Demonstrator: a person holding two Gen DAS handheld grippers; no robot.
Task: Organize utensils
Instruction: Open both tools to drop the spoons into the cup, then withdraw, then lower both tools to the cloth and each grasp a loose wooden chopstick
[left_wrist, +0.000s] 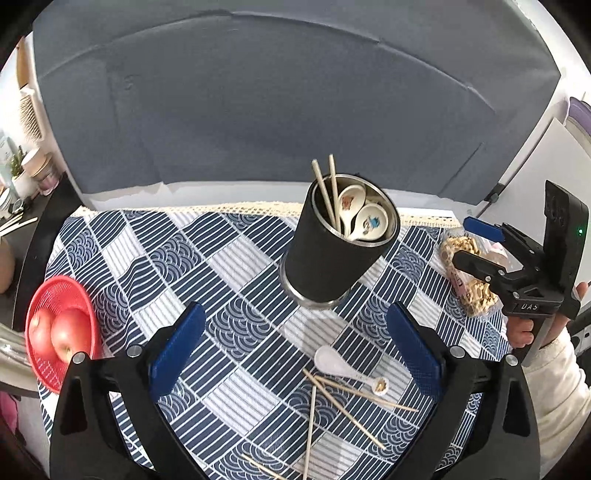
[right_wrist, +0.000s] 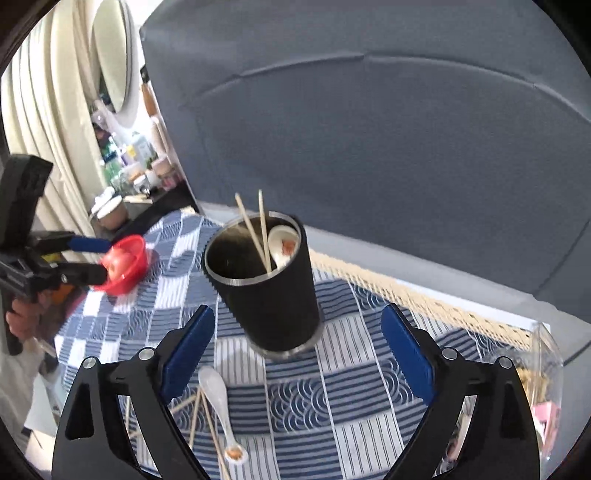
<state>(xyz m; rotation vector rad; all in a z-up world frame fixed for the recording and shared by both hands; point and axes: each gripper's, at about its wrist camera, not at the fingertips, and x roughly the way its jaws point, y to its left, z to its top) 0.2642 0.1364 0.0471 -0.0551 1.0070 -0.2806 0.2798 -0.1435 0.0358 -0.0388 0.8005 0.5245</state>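
A black utensil holder (left_wrist: 334, 254) with a steel rim stands on the blue patterned tablecloth (left_wrist: 229, 266). It holds two chopsticks and two white spoons. It also shows in the right wrist view (right_wrist: 269, 288). A white spoon (left_wrist: 347, 369) lies face down in front of it, beside several loose chopsticks (left_wrist: 343, 410); the spoon (right_wrist: 219, 398) and chopsticks (right_wrist: 207, 421) show at lower left in the right wrist view. My left gripper (left_wrist: 295, 350) is open and empty above them. My right gripper (right_wrist: 297, 354) is open and empty in front of the holder.
A red basket (left_wrist: 59, 328) with apples sits at the table's left edge. A clear bag of snacks (left_wrist: 469, 273) lies at the right edge. A grey padded backrest (left_wrist: 295, 110) rises behind the table. Cluttered shelves (right_wrist: 125, 162) stand at far left.
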